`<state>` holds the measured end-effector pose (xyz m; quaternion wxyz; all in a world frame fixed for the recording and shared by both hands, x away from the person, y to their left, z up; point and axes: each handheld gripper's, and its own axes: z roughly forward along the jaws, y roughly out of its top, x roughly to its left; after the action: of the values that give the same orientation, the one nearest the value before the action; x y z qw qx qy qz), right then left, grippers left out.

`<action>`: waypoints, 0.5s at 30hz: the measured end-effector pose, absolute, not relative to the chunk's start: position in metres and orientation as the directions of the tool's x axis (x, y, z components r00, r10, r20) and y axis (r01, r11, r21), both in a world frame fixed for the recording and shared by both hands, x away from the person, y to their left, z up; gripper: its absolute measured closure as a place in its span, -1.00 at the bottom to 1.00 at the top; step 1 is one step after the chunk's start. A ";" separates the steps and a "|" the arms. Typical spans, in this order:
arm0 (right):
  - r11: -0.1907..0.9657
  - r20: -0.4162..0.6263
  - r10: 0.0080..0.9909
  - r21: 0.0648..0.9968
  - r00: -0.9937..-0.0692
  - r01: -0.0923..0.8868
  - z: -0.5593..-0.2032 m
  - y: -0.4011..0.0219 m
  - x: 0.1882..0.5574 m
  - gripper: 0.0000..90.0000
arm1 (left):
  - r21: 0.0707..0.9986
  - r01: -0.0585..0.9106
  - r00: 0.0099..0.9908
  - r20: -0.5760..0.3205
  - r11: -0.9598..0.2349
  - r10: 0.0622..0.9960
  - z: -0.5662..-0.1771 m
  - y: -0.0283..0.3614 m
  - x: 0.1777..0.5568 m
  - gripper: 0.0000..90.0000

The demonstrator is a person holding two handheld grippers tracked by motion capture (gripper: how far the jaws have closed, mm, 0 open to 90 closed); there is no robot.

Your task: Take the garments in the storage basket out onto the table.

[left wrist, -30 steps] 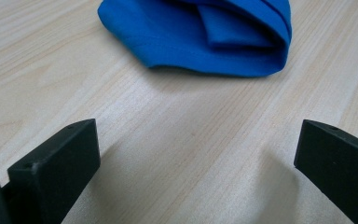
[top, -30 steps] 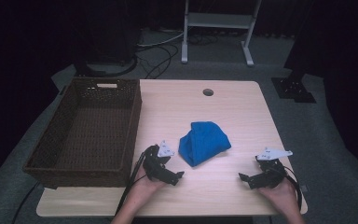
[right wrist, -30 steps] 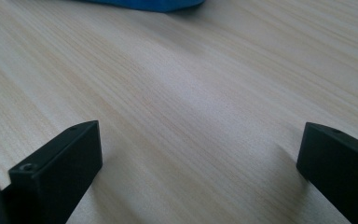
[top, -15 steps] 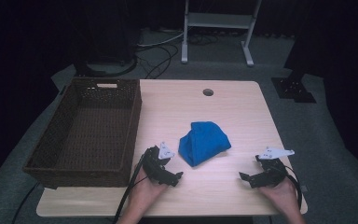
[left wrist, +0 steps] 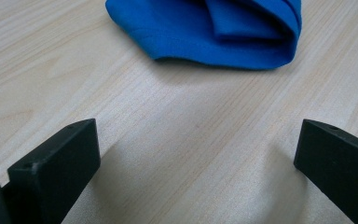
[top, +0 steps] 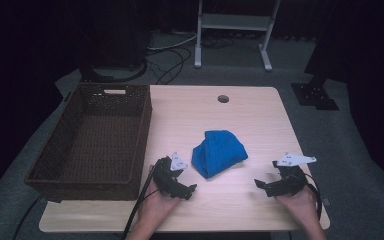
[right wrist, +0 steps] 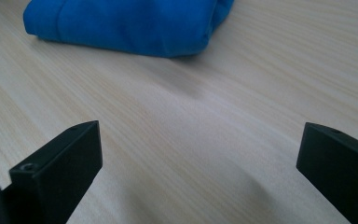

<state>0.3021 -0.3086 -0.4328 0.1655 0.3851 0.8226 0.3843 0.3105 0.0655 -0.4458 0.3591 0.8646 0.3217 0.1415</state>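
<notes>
Both tools gape wide and hold nothing — left tool just beside the blue cloth, right tool farther off (bare worktop between).

Bare table lay btwn both wide-open grippers & blue cloth; wicker basket blocked the left side, nr left gripper.

Dark room, grey floor, white stand

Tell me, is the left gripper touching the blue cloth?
Apart. The left gripper view shows bare table between the left gripper and the blue cloth.
</notes>
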 end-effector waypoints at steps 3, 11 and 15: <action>0.409 0.021 0.757 0.764 -0.653 0.499 -0.430 -0.306 0.305 -1.00 | 0.712 0.455 0.753 0.014 -0.535 0.658 -0.446 0.065 0.311 -1.00; 0.403 0.038 0.748 0.768 -0.663 0.499 -0.424 -0.298 0.317 -1.00 | 0.712 0.457 0.751 0.013 -0.533 0.661 -0.446 0.065 0.311 -1.00; 0.412 0.030 0.742 0.767 -0.670 0.491 -0.423 -0.292 0.320 -1.00 | 0.713 0.457 0.750 0.012 -0.531 0.661 -0.446 0.065 0.311 -1.00</action>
<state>0.3202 -0.2919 -0.4230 0.1597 0.3737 0.8250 0.3927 0.3108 0.0654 -0.4459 0.3599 0.8634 0.3239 0.1420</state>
